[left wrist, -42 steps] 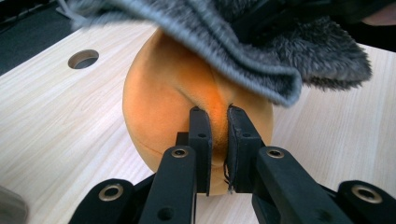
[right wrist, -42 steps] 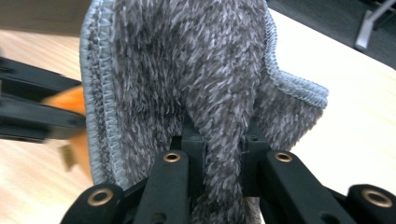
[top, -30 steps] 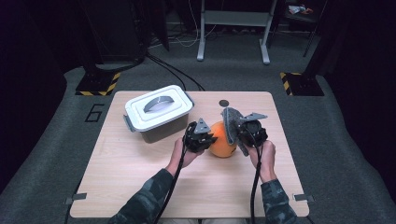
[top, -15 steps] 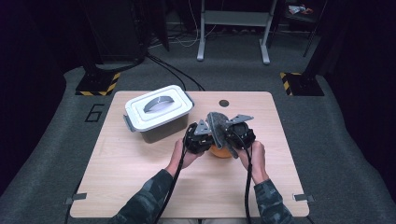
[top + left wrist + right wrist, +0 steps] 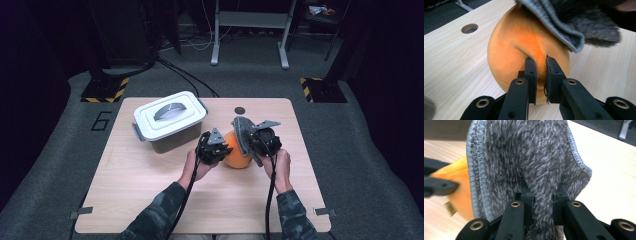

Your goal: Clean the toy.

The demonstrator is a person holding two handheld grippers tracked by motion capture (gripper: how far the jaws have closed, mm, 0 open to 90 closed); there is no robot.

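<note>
**Left gripper view: soft orange ball pinched, cloth laid against it**

Left gripper [image 5: 539, 75] has its fingers clamped on a fold of the orange plush ball [image 5: 516, 47], which rests on the wooden surface [image 5: 454, 62]. Right gripper [image 5: 542, 202] has its fingers closed on the grey fuzzy cloth [image 5: 529, 157], draped against the ball's top. The pinch holds only a small pucker; a hard wipe could likely tear it free and roll the ball away. Farther off sits a lidded white bin [image 5: 170, 120].
</note>
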